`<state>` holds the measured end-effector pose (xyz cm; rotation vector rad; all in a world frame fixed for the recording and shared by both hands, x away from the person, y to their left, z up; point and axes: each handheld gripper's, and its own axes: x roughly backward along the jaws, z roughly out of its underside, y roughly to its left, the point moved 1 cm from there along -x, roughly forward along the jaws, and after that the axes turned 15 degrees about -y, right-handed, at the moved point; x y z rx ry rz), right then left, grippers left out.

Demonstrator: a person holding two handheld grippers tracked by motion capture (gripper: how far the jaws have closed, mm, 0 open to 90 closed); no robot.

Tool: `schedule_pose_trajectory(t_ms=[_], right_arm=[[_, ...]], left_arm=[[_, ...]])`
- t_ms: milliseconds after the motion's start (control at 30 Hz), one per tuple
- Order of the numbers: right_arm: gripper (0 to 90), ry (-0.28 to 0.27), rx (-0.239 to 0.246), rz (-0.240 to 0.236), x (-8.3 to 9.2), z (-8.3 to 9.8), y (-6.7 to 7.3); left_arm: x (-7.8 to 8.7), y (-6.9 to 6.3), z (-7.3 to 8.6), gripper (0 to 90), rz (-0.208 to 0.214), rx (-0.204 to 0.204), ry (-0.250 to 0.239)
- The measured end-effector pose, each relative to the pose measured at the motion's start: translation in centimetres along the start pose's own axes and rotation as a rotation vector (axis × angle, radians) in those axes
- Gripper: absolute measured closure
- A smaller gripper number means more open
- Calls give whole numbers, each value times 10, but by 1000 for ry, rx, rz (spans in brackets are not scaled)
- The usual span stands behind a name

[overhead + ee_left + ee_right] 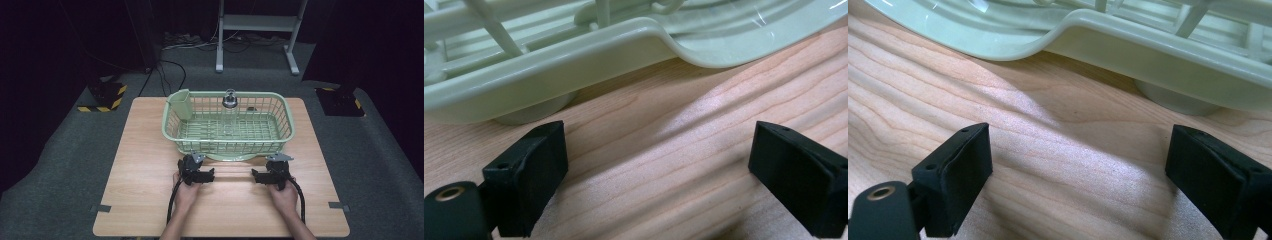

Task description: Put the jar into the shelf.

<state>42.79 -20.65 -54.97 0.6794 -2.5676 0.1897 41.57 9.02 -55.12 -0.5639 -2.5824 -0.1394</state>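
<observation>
Both claws, left claw and right claw, were wide and empty; basket sat at 12 o'clock, long axis 9-to-3, equally near both.

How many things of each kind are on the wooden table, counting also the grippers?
Green basket: 1
Green cup clipped in the basket's corner: 1
Clear glass jar with metal top, standing in the basket: 1
Grippers, left gripper and right gripper: 2
Total: 5
</observation>
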Motion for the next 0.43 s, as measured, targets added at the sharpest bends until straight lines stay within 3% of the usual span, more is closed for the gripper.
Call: schedule_pose_trajectory(t_ms=[433], right_arm=[[111, 0, -1, 1, 0, 0, 0]], left_arm=[[0, -1, 0, 85, -6, 5, -2]])
